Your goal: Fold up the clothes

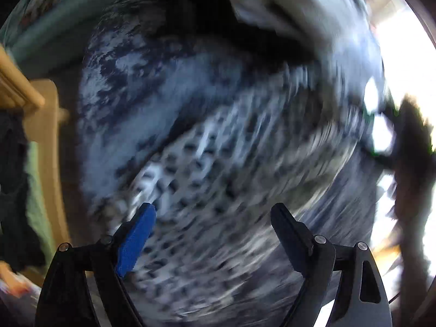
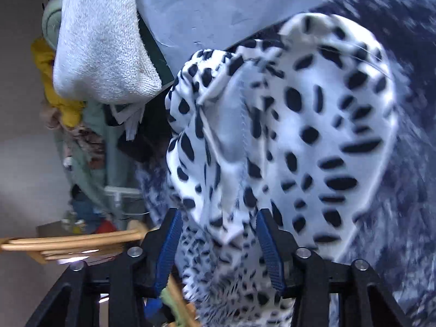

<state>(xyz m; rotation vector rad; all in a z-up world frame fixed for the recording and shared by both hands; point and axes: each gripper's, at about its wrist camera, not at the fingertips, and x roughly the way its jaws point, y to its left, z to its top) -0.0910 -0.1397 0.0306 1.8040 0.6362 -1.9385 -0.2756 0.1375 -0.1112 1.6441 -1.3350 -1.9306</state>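
Observation:
A white garment with black spots (image 2: 299, 125) rises bunched in front of the right wrist camera, over a blue-and-white mottled blanket (image 2: 408, 163). My right gripper (image 2: 218, 219) has a thick wad of this garment filling the gap between its blue pads (image 2: 167, 248), which press on it from both sides. The left wrist view is blurred by motion. There the spotted garment (image 1: 218, 169) lies spread on the mottled blanket (image 1: 114, 87). My left gripper (image 1: 214, 212) hovers over it, open, with nothing between its fingers.
A folded grey-white towel (image 2: 100, 46) and a pale blue cloth (image 2: 218, 5) lie beyond the garment. A wooden frame (image 1: 46, 141) stands at the left, and wooden rods (image 2: 68, 242) show low left. Bright window light (image 1: 406, 54) is on the right.

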